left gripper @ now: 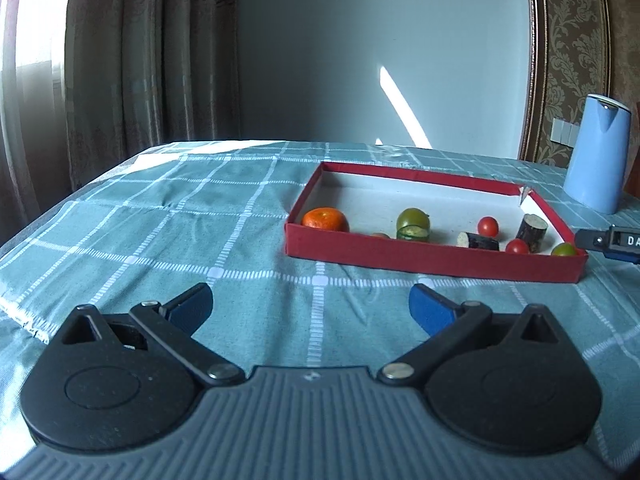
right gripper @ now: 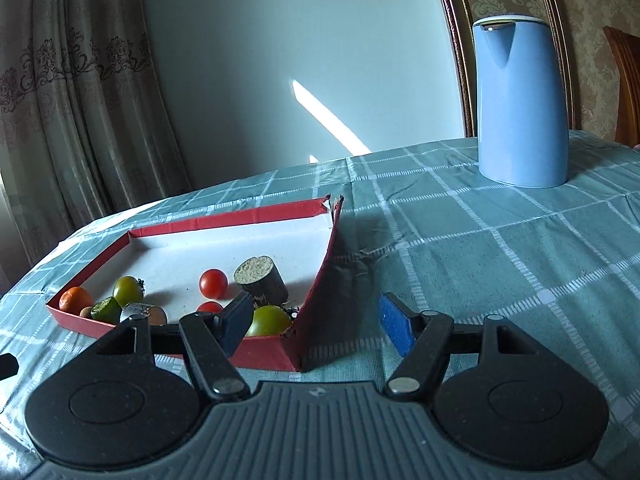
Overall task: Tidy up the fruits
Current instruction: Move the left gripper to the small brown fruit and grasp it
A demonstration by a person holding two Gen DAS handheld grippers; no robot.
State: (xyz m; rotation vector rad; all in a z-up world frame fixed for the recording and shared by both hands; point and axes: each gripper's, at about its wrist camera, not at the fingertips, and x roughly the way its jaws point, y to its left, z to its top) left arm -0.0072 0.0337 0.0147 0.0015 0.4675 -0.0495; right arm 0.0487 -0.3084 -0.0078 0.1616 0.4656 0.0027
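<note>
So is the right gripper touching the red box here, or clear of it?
Cannot tell. In the right wrist view the open right gripper straddles the red box's near corner; its left finger overlaps the wall and hides any gap.

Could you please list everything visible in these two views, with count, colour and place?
box: one, red outside, white inside, on the table.
orange: one, orange, box's near-left corner.
green tomatoes: two, green; one mid-box, one at near-right corner.
cherry tomatoes: two, red, right half of box.
dark cut cylinders: two, dark skin, pale ends, right half of box.
cucumber piece: one, green, before the mid-box tomato.
kettle: one, light blue, beyond the box, right.
tablecloth: one, teal check.
curtain: beige, left.
left claw: open, empty.
right claw: open, astride the box's right wall.
</note>
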